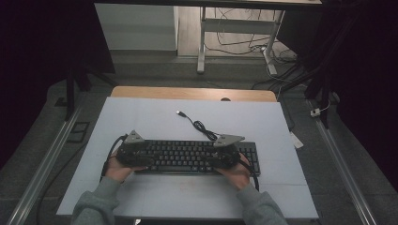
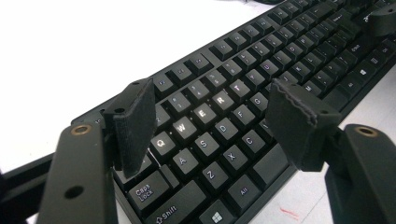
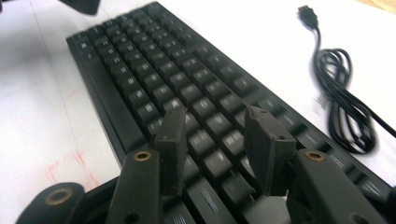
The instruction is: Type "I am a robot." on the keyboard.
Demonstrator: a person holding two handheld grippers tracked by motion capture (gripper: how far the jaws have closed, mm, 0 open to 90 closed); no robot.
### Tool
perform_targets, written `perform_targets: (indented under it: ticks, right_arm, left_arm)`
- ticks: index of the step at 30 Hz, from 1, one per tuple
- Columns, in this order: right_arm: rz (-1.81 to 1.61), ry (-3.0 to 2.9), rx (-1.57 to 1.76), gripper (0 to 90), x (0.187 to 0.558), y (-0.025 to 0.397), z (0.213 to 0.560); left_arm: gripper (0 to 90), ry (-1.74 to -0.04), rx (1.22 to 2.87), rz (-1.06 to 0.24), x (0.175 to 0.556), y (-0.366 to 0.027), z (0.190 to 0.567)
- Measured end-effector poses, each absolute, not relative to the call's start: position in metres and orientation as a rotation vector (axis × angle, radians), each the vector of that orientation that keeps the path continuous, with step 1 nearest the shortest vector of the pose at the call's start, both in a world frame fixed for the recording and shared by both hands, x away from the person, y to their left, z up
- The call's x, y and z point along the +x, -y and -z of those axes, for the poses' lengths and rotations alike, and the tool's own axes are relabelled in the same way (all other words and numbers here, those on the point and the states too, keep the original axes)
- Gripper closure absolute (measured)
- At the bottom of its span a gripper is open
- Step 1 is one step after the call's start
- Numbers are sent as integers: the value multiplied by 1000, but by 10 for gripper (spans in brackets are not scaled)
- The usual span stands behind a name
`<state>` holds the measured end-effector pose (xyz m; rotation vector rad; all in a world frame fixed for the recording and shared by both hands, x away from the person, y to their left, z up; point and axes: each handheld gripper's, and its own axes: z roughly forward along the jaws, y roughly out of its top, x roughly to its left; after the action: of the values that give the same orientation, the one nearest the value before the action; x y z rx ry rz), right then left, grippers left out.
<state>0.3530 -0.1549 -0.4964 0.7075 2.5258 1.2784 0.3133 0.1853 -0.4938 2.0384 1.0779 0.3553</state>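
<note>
A black keyboard lies across the white mat near the person's side. My left gripper hovers over its left end, jaws open above the Q-W-E-R keys, nothing between them. My right gripper hovers over the right end, also open, its jaws low over the keys. The keyboard runs away from it in the right gripper view. The keyboard's black cable lies coiled behind it, ending in a USB plug, also seen as the plug.
The white mat covers a wooden table. Bare mat lies behind and in front of the keyboard. Faint red marks show on the mat. Beyond the table are desk legs and floor cables.
</note>
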Motion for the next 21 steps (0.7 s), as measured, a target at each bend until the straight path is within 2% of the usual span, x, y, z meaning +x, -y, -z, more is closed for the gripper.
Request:
perform_targets:
  ticks: [10, 21]
  right_arm:
    - [-1260, -2500, 747, 569, 355, 186, 496]
    - [-1263, -2490, 755, 562, 354, 190, 497]
  left_arm:
    - [333, -1080, 2037, -352, 313, -186, 494]
    - [335, -1072, 2041, -357, 313, -185, 494]
